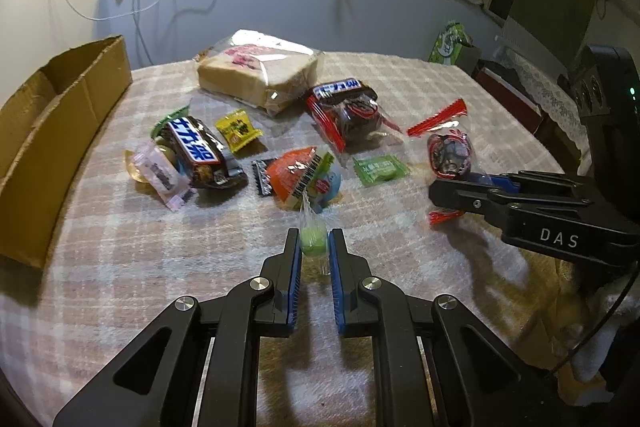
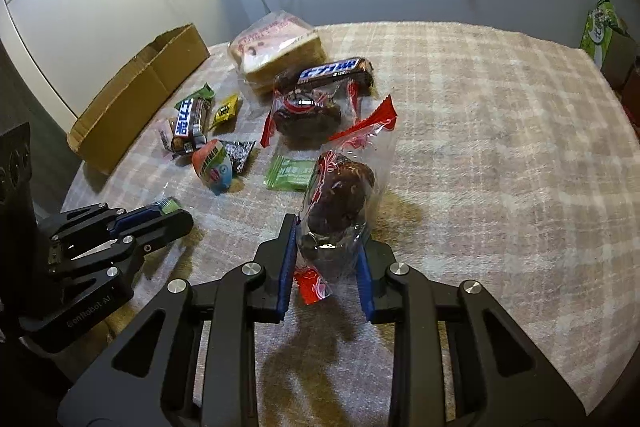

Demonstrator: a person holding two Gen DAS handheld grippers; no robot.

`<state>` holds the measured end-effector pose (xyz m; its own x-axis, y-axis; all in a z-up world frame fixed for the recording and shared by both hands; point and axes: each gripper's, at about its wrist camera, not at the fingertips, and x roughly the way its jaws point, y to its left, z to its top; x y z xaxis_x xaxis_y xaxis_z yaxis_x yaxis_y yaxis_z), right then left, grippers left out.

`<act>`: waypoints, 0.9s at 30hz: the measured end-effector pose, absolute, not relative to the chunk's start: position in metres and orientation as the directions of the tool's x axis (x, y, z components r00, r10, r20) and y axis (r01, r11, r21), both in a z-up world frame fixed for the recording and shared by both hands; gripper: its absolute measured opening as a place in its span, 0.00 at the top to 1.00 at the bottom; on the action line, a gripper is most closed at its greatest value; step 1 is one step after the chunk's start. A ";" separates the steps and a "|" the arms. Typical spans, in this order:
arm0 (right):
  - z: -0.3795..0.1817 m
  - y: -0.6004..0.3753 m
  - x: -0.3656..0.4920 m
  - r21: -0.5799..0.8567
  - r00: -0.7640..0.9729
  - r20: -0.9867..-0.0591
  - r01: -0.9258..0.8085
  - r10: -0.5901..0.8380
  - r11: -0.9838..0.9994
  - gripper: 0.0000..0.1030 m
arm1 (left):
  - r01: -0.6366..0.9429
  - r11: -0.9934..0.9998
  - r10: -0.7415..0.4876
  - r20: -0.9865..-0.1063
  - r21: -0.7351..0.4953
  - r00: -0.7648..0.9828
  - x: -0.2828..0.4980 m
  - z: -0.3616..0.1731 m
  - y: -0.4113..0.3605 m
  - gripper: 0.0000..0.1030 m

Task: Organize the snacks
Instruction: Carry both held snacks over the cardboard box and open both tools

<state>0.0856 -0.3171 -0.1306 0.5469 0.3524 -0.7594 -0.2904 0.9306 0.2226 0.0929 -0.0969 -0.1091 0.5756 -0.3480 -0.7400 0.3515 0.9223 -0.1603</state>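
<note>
On the nubby plaid cloth, crinkly wrappers surround a cardboard box.

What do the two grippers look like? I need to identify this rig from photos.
Both are matte black scissor-style linkages with round silver pivot bolts and slim fingers lined with ribbed blue pads. The left gripper carries white "Genrobot AI" lettering on its side, readable from the right wrist view. The right gripper shows "DAS" in white and a small green light on its body. No hands or sleeves are visible.
</note>
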 end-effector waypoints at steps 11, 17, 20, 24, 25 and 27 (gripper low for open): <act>-0.092 -0.289 0.083 0.194 0.592 -0.706 -0.368 0.390 0.909 0.74 | 0.282 0.944 -0.318 -0.689 -0.169 0.651 0.093 -0.084 -0.058 0.88; -0.074 -0.260 0.092 0.193 0.591 -0.676 -0.435 0.440 0.880 0.74 | 0.202 0.966 -0.259 -0.652 -0.163 0.713 0.094 -0.067 -0.021 0.88; -0.066 -0.240 0.101 0.187 0.585 -0.665 -0.471 0.464 0.862 0.74 | 0.157 0.975 -0.220 -0.642 -0.155 0.735 0.097 -0.061 0.000 0.88; -0.057 -0.207 0.115 0.169 0.576 -0.657 -0.516 0.486 0.840 0.74 | 0.096 0.984 -0.171 -0.633 -0.152 0.755 0.101 -0.055 0.029 0.88; -0.055 -0.199 0.117 0.165 0.574 -0.655 -0.525 0.491 0.835 0.74 | 0.084 0.985 -0.161 -0.629 -0.150 0.761 0.101 -0.054 0.036 0.88; -0.052 -0.184 0.120 0.158 0.568 -0.652 -0.545 0.501 0.824 0.74 | 0.059 0.988 -0.137 -0.621 -0.145 0.772 0.102 -0.050 0.048 0.88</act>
<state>0.1203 -0.1837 -0.0519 0.5685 0.5015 -0.6522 -0.5447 0.8235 0.1585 0.1017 0.0481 -0.0502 0.7717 -0.1371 -0.6210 0.0592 0.9877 -0.1445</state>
